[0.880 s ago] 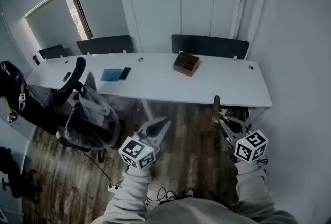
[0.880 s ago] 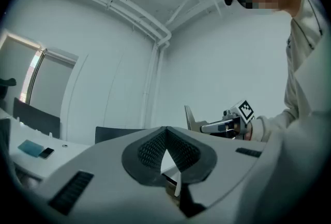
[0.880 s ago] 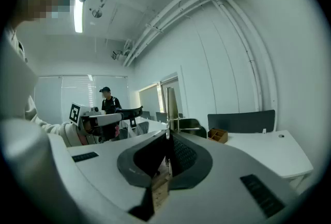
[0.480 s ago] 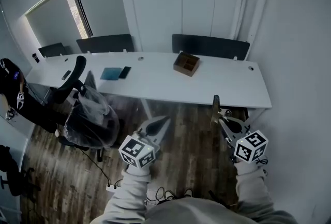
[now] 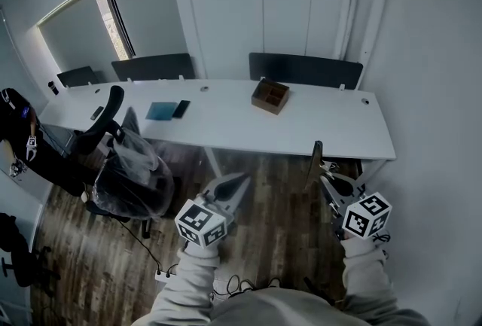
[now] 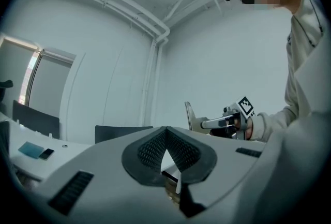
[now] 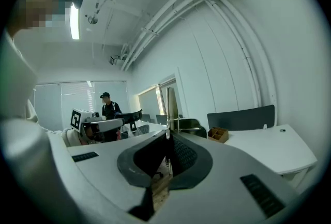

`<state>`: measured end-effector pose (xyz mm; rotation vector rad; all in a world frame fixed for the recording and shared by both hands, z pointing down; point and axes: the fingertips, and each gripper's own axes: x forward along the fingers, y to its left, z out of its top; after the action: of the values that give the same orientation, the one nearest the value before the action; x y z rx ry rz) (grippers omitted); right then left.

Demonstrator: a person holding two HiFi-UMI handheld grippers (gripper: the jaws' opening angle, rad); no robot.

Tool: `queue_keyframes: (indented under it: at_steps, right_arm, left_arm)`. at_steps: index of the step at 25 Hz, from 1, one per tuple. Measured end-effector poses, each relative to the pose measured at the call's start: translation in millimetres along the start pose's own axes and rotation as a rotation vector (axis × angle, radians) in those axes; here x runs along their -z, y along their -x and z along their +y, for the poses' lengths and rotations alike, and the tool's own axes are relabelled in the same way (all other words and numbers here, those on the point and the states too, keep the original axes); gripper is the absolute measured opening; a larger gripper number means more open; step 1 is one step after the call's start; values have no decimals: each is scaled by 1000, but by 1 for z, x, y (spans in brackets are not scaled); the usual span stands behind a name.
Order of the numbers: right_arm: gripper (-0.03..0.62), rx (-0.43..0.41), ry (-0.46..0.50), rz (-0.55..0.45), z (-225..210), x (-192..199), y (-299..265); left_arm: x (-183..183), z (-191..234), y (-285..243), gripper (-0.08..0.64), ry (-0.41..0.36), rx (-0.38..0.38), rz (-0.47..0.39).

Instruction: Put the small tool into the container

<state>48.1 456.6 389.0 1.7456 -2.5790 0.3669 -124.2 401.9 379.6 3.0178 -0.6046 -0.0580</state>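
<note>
My right gripper [image 5: 324,180] pinched the small tool [image 5: 316,155]; my left gripper [image 5: 235,183] was pressed together, empty. The far wooden container [image 5: 270,95] was not reached yet.

Head view looks steeply down; gripper views share the desk [image 5: 316,125].

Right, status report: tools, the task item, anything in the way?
Left tool shut, empty. Right tool shut on blade. Box on table ahead, not reached. Path looks clear.
</note>
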Motion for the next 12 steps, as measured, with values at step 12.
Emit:
queue_keyframes:
  at_steps: [12]
  right_arm:
    - [20, -24, -20, -30, -29, -4, 14]
  left_arm:
    - [-4, -7, -24, 0, 34, -18, 13]
